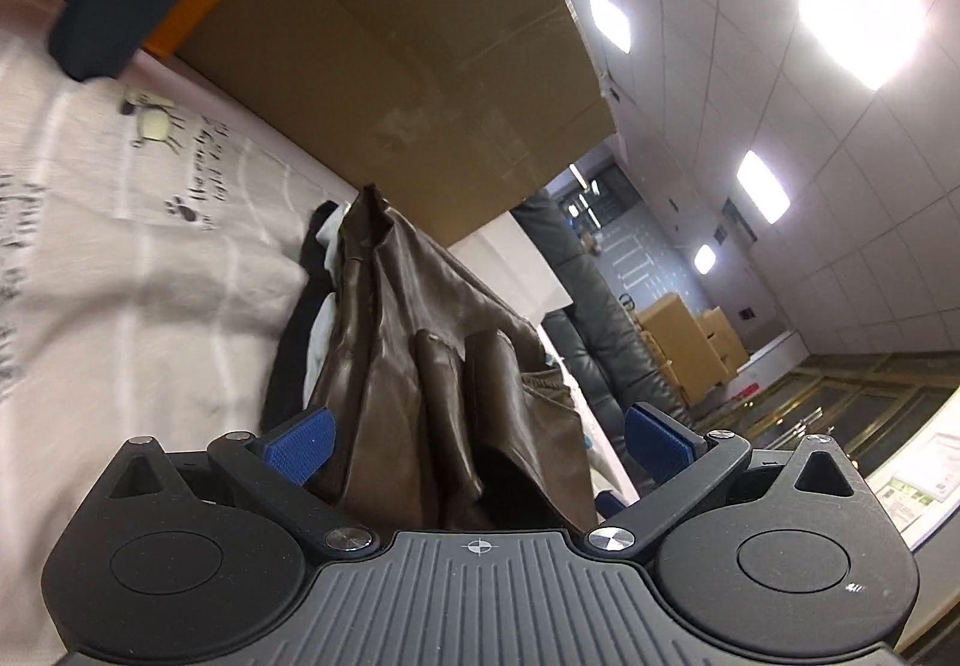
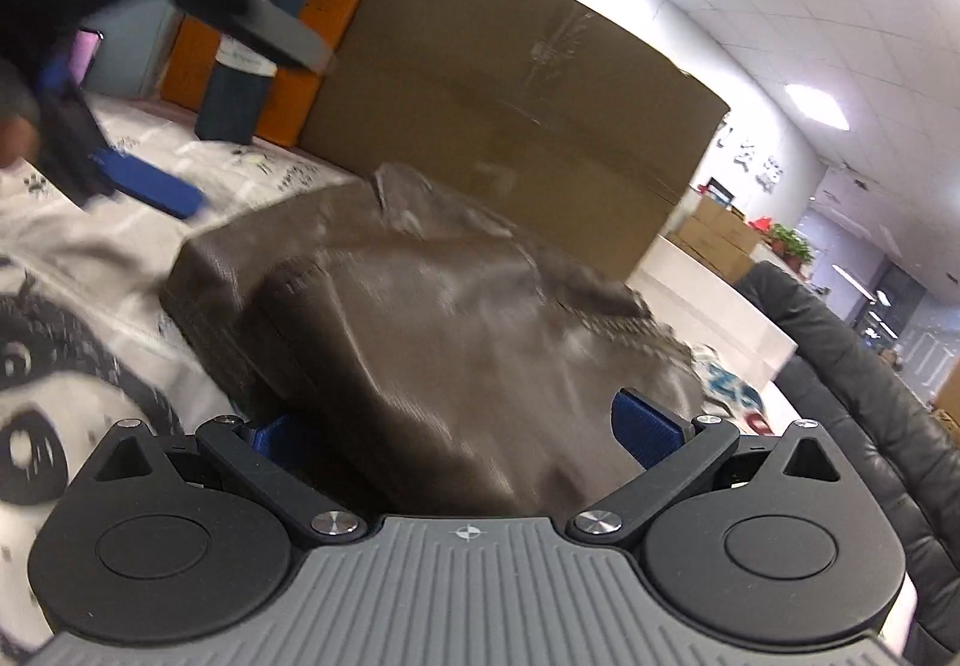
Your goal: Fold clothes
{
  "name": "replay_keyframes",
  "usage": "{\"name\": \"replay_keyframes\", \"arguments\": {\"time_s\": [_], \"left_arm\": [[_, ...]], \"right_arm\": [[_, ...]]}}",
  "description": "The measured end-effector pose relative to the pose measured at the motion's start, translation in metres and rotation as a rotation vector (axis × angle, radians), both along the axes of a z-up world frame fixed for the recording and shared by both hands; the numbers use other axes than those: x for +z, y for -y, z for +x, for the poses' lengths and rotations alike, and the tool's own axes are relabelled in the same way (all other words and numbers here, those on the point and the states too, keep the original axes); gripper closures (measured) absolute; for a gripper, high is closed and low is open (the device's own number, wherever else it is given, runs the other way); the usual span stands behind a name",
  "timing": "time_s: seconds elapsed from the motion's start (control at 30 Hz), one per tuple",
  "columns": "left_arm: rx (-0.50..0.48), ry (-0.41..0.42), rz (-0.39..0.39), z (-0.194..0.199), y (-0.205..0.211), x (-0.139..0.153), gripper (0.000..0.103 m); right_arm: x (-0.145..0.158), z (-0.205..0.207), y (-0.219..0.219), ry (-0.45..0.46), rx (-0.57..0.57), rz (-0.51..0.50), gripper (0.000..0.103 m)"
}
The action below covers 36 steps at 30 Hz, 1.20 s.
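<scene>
A brown leather-like garment [image 1: 420,354] lies bunched on a white printed sheet [image 1: 120,246]. In the left wrist view its folds rise between the blue pads of my left gripper [image 1: 480,441], whose jaws stand wide apart around the cloth without pinching it. In the right wrist view the same brown garment [image 2: 420,318] fills the gap of my right gripper [image 2: 462,432], also wide open; its left pad is mostly hidden by the cloth. The left gripper [image 2: 144,186] shows blurred at the upper left of the right wrist view.
A big cardboard box [image 2: 528,126] stands just behind the garment. An orange box [image 2: 336,6] and a dark cylinder [image 2: 237,102] stand to its left. A dark sofa [image 2: 870,396] is on the right. Dark and white clothes [image 1: 306,318] lie under the garment.
</scene>
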<state>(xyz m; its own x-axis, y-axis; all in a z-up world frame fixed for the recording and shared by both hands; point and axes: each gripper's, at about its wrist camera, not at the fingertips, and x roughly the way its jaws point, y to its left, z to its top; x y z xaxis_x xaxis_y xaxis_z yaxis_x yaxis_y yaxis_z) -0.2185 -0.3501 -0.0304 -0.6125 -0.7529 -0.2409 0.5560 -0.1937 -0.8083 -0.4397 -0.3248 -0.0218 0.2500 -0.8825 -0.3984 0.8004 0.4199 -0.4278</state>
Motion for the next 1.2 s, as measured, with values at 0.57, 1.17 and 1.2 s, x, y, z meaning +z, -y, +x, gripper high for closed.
{"name": "replay_keyframes", "arguments": {"time_s": [0.57, 1.17, 1.2], "left_arm": [[-0.009, 0.183, 0.015, -0.038, 0.091, 0.009, 0.036], [0.335, 0.332, -0.358, 0.022, -0.04, 0.088, 0.103], [0.359, 0.335, -0.373, 0.035, -0.05, 0.092, 0.103]], "right_arm": [[0.016, -0.017, 0.054, 0.297, -0.085, 0.105, 0.081], [0.128, -0.063, 0.014, 0.618, -0.067, -0.068, 0.095], [0.134, -0.059, 0.015, 0.658, -0.046, -0.061, 0.095]]}}
